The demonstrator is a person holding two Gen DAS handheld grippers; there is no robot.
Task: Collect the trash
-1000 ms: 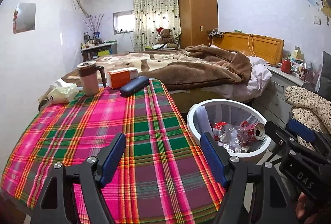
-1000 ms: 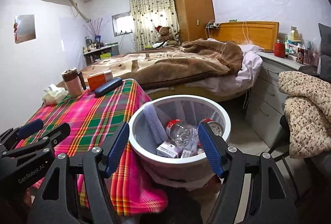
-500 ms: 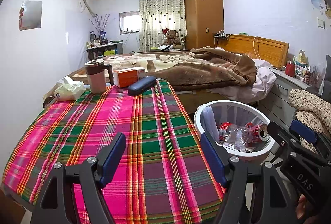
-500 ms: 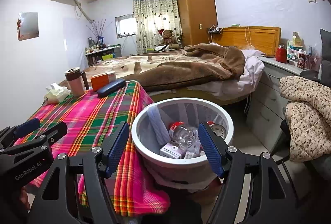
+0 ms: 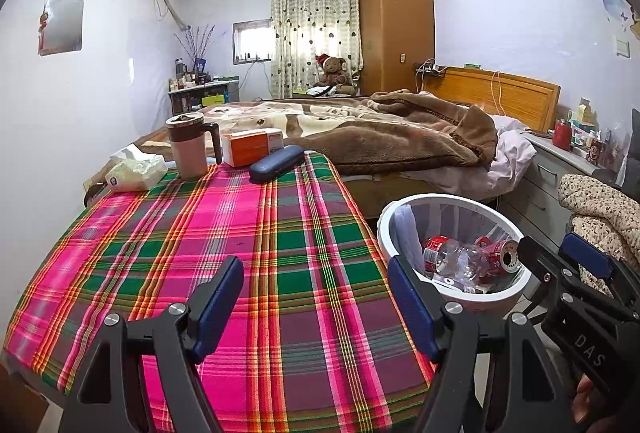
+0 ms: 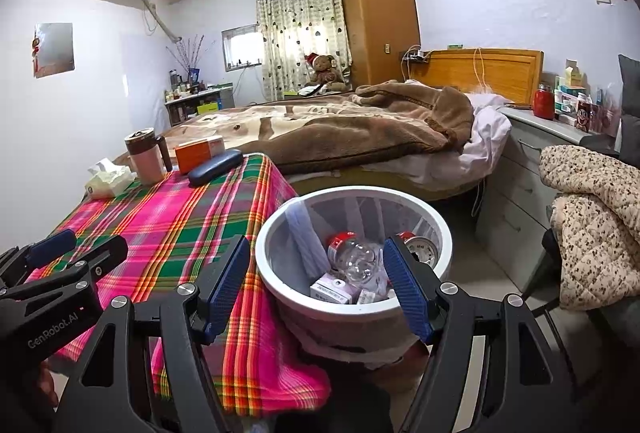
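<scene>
In the right wrist view, the right gripper's (image 6: 314, 287) 2 blue pads overlap the white bin (image 6: 280, 233), hiding part of its rim and contents; a clear bottle (image 6: 354, 259), a red can (image 6: 416, 243) and a small carton (image 6: 332, 287) show only partly. The left gripper (image 6: 76, 249) is cut off by the left edge. Print on the orange box (image 5: 250, 149) and items on the far desk (image 5: 200, 89) are too small to read.

Plaid-clothed table (image 5: 280, 253): mug (image 5: 188, 145), box (image 5: 252, 147), case (image 5: 276, 163), tissues (image 5: 136, 173).
</scene>
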